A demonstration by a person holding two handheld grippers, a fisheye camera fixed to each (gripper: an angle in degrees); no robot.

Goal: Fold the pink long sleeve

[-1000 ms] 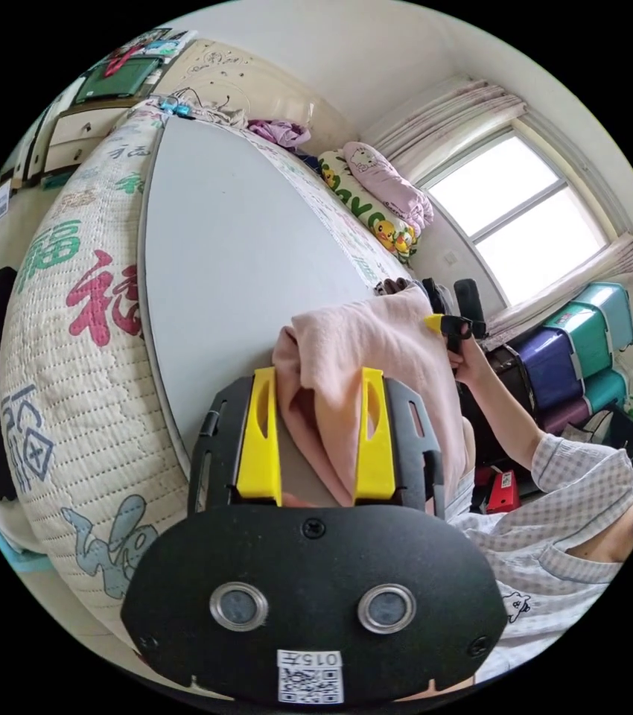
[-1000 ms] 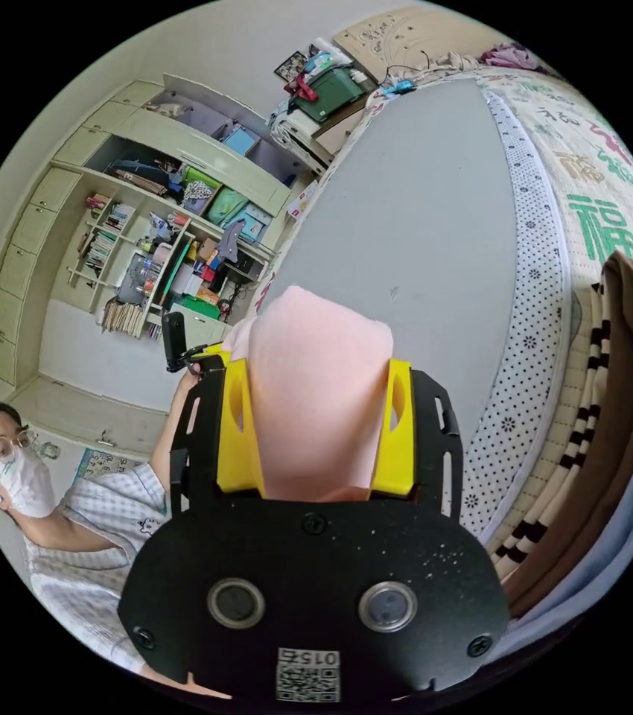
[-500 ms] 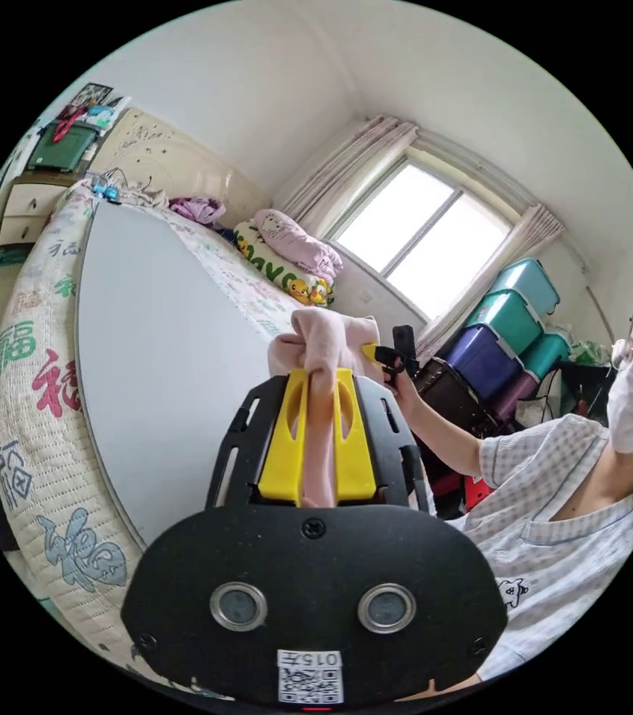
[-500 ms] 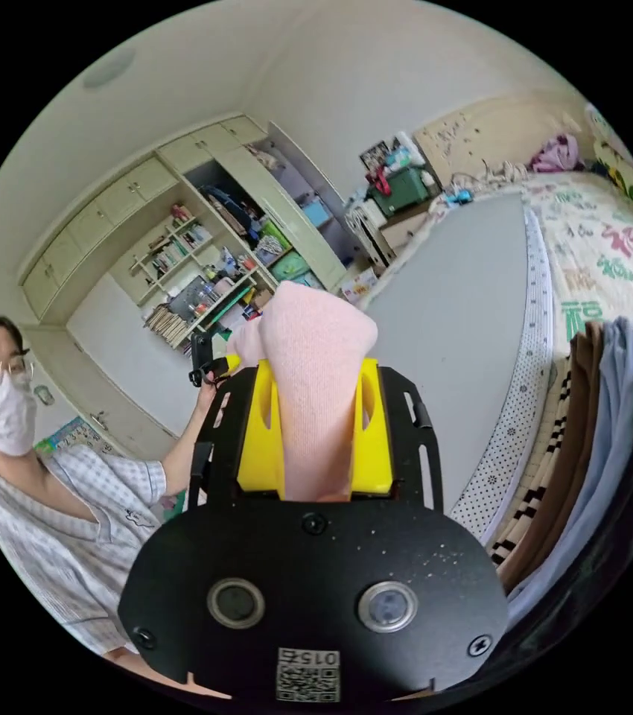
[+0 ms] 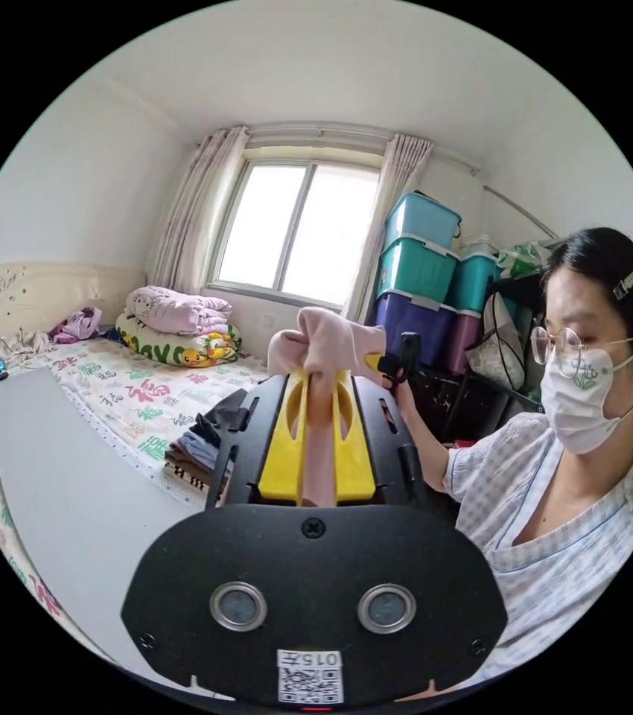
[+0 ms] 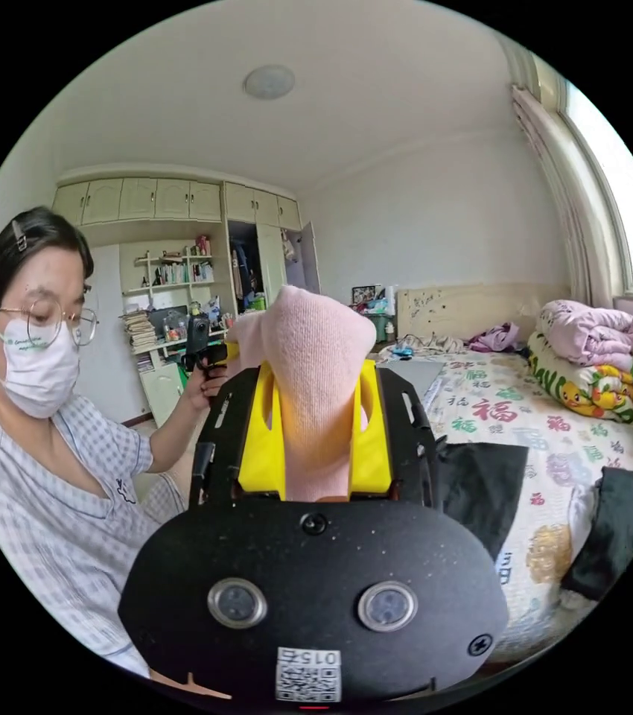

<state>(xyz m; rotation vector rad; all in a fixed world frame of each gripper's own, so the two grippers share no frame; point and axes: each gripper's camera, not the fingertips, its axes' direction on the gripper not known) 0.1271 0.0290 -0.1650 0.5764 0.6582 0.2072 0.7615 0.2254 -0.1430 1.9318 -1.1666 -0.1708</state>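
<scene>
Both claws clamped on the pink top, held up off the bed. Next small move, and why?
Probably spread the claws apart to stretch the pink long sleeve flat. It bunches between the left claw and right claw, both raised above the grey board, so it can't be laid down neatly yet.

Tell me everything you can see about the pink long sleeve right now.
The pink long sleeve is a pale pink, soft knit-looking garment, bunched rather than spread flat. In the left gripper view, a gathered fold is clamped between the yellow jaws of the left hand-held gripper, mounding above them. In the right gripper view, a rounded hump of it rises between the jaws of the right hand-held gripper. It is held up in the air in front of the person, off the bed.
</scene>
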